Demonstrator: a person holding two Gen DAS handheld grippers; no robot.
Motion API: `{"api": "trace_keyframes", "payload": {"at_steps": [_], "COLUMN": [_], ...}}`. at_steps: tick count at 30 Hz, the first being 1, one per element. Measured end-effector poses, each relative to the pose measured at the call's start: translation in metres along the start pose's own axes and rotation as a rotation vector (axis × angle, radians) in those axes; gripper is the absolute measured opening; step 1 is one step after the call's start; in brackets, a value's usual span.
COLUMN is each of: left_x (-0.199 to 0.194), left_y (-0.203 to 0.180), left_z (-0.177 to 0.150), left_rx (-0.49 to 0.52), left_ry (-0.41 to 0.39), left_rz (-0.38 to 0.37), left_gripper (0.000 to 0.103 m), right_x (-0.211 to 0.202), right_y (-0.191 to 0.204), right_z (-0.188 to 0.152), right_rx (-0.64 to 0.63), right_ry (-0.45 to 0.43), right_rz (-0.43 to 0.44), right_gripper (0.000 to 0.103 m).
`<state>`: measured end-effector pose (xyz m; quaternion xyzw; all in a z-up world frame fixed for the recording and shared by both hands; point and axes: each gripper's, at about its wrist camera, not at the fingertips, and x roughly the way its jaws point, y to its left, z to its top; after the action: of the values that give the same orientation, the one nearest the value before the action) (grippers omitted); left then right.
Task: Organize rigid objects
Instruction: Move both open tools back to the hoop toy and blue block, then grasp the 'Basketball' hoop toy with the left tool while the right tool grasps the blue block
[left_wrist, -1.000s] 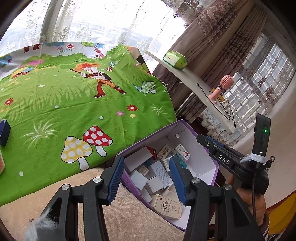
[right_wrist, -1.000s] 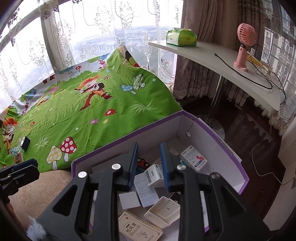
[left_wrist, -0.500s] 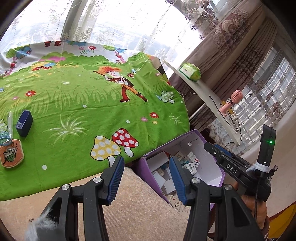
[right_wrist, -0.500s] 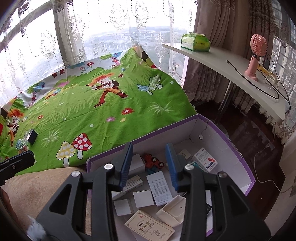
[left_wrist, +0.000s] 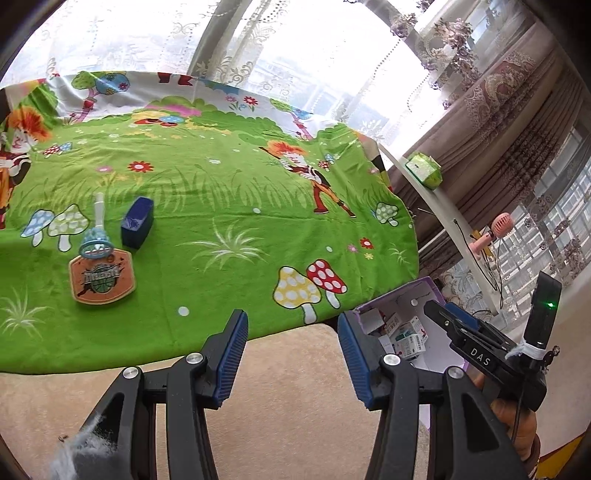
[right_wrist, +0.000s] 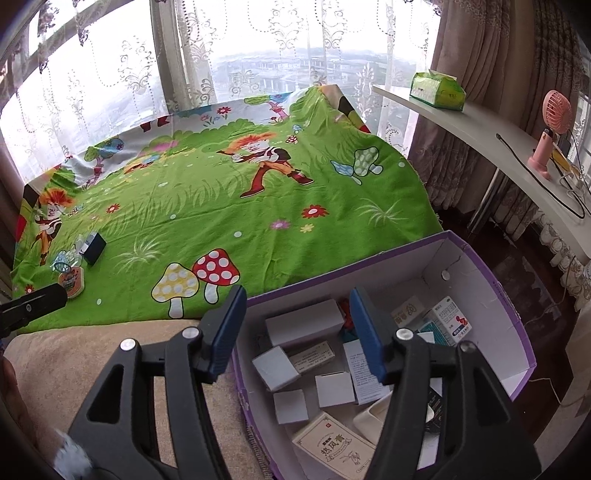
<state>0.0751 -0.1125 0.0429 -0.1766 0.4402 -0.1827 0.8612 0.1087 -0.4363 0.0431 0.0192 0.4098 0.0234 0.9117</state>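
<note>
A purple box (right_wrist: 491, 284) with white inner walls stands beside the bed, holding several small cartons. My right gripper (right_wrist: 297, 325) hangs over its left part, jaws opening, nothing between them. On the green cartoon bedsheet (left_wrist: 221, 206) lie a dark blue box (left_wrist: 137, 222), a pale blue toy hoop on a stick (left_wrist: 95, 236) and an orange backboard toy (left_wrist: 101, 277). My left gripper (left_wrist: 291, 350) is open and empty above the beige edge of the bed, well right of those toys. The purple box (left_wrist: 436, 291) shows at its right, with the right gripper's body (left_wrist: 484, 354) over it.
A white shelf (right_wrist: 491, 125) at the right carries a green tissue pack (right_wrist: 437, 90), a pink handheld fan (right_wrist: 550, 136) and cables. Lace and brown curtains hang behind the bed. Dark floor lies right of the box. A beige blanket (left_wrist: 295, 424) covers the bed's near edge.
My left gripper swung left from over the box to the bed, bringing the toys into view. My right gripper shifted left over the box and its jaws spread wider.
</note>
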Motion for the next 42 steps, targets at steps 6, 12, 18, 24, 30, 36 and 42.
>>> {"api": "trace_keyframes", "payload": {"at_steps": [6, 12, 18, 24, 30, 36, 42], "left_x": [-0.023, -0.025, -0.009, 0.011, 0.034, 0.039, 0.021], "left_y": [0.056, 0.096, 0.111, 0.110, 0.115, 0.119, 0.131], "left_z": [0.001, 0.011, 0.029, 0.047, 0.056, 0.052, 0.047], "left_rx": [-0.101, -0.178, -0.204, -0.162, -0.132, -0.122, -0.203], "left_ry": [-0.022, -0.028, -0.031, -0.024, 0.019, 0.028, -0.045], "left_rz": [0.102, 0.177, 0.246, 0.319, 0.407, 0.414, 0.391], "left_gripper": [0.052, 0.052, 0.052, 0.052, 0.052, 0.036, 0.036], "right_x": [0.006, 0.015, 0.024, 0.037, 0.050, 0.061, 0.072], "right_y": [0.041, 0.089, 0.114, 0.130, 0.144, 0.163, 0.192], "right_z": [-0.003, -0.005, 0.001, 0.008, 0.013, 0.019, 0.021], "right_rx": [-0.064, -0.160, -0.210, -0.252, -0.288, -0.323, -0.394], "right_ry": [0.035, 0.058, 0.055, 0.072, 0.082, 0.089, 0.091], "right_rz": [0.083, 0.149, 0.161, 0.161, 0.166, 0.181, 0.199], "right_gripper": [0.065, 0.067, 0.067, 0.068, 0.068, 0.069, 0.069]}}
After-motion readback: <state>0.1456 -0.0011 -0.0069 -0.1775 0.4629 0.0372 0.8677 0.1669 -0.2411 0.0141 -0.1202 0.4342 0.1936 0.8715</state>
